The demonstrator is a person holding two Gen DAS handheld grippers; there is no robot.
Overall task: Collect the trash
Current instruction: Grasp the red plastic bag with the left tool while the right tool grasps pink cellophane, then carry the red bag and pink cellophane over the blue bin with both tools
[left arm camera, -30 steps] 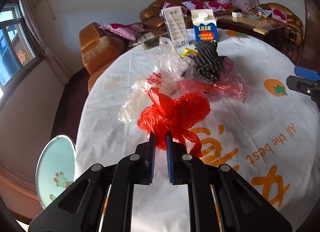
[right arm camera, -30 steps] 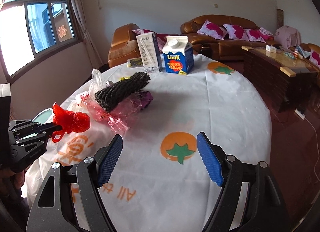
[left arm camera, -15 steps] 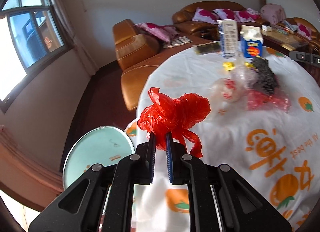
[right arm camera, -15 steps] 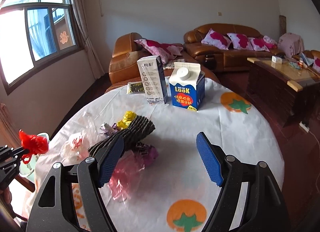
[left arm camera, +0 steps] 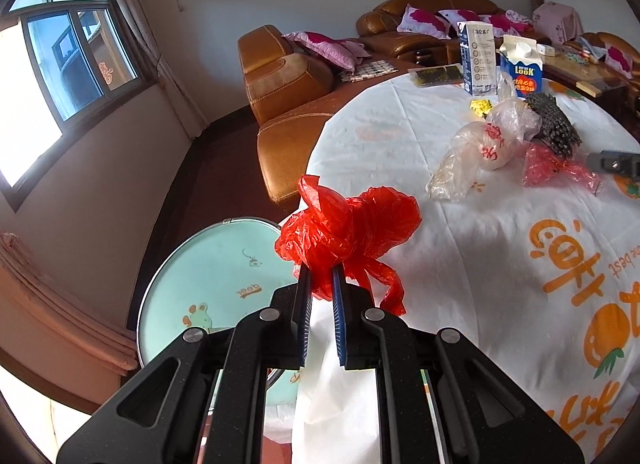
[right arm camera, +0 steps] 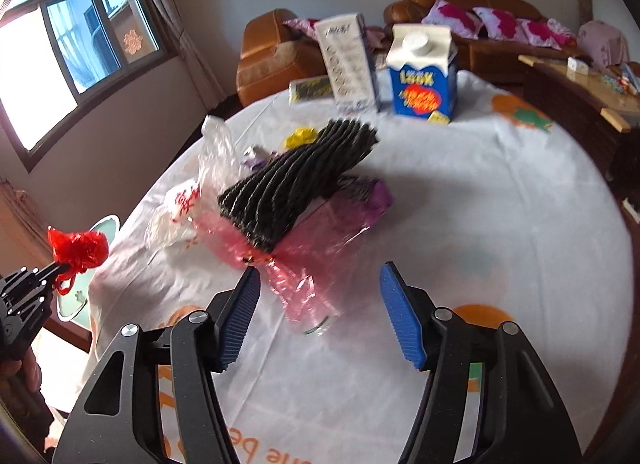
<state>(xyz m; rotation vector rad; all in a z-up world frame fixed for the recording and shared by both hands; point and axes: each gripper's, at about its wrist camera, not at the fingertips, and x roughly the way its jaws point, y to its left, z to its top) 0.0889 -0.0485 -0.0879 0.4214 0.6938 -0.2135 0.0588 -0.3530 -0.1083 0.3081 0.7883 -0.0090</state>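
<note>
My left gripper [left arm camera: 320, 284] is clamped on a crumpled red plastic bag [left arm camera: 348, 232]; the bag sticks up from the pad tips, knotted and glossy, one loop handle hanging to the right. It sits in the air at the near-left edge of the round table with the white orange-print cloth [left arm camera: 500, 272], just above the round pale-green lid with cartoon print [left arm camera: 216, 276] that stands beside the table; I can't tell what's under that lid.

My right gripper [right arm camera: 320, 316] has just been closing, jaws still apart and not touching anything. A crinkled pink cellophane wrap [right arm camera: 296, 268] lies on the cloth just ahead of the pads, partly under a black corrugated paper sleeve [right arm camera: 296, 187]. Left of that, a clear plastic bag with red characters [right arm camera: 188, 199], slack, contents unreadable. At the far side stand a blue-and-white gable-top carton with a white cap [right arm camera: 424, 79], closed, and a tall white box carton [right arm camera: 348, 63].
</note>
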